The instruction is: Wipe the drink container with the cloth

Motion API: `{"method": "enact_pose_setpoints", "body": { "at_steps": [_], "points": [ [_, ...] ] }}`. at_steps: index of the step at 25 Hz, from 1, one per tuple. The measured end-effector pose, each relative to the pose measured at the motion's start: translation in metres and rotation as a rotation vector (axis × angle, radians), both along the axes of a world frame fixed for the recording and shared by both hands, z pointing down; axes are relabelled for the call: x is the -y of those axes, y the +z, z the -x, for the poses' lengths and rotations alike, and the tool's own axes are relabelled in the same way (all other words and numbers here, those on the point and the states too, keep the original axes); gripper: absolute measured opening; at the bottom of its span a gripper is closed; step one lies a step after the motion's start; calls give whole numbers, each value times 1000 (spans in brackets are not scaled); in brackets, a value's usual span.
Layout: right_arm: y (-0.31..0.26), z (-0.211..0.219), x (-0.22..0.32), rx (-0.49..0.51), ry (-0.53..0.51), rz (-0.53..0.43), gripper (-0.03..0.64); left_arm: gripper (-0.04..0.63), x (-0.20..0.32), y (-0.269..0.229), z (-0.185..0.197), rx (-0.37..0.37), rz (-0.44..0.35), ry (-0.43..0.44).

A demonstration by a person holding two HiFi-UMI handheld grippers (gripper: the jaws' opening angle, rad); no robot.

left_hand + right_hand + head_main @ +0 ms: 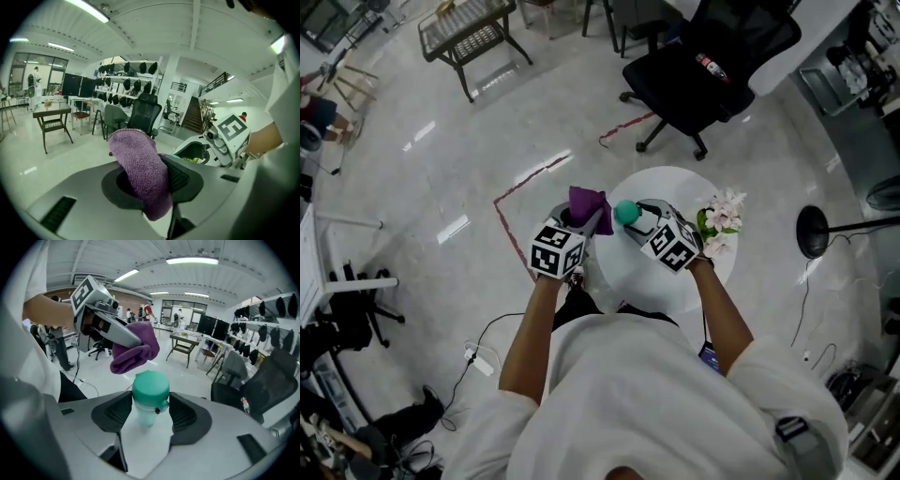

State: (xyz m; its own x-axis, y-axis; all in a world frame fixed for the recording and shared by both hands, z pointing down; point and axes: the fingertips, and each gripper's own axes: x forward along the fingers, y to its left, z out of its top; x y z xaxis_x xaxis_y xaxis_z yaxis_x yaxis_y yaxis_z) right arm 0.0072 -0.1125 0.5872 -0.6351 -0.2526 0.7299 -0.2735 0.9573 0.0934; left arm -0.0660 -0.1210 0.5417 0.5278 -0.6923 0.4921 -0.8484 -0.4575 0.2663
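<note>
Teal-lidded drink container (150,397) stands upright, the bunched purple cloth (136,350) just beside its top.

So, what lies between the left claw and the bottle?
The purple cloth: the left claw grips it, and its loose end lies close to the green cap of the bottle. The right gripper view shows this; contact cannot be told.

office chair (712,66): black, beyond table | round white table (628,274): flowers (719,223) at right edge | red tape (505,225): on floor
</note>
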Motion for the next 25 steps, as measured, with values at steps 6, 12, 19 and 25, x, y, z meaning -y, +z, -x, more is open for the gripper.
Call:
{"method": "enact_pose_setpoints", "body": {
  "at_steps": [6,12,19,25],
  "points": [
    [-2,-9,3,-22,269,1,261,120,27,14,-19,41,38,221],
    [-1,-8,14,-31,515,9,259,120,50,28,-41,3,40,386],
    [-1,-16,18,-26,760,0,258,120,68,54,-59,-52,81,484],
    [2,-14,26,-18,856,2,261,120,77,92,-62,-79,133,539]
  ]
}}
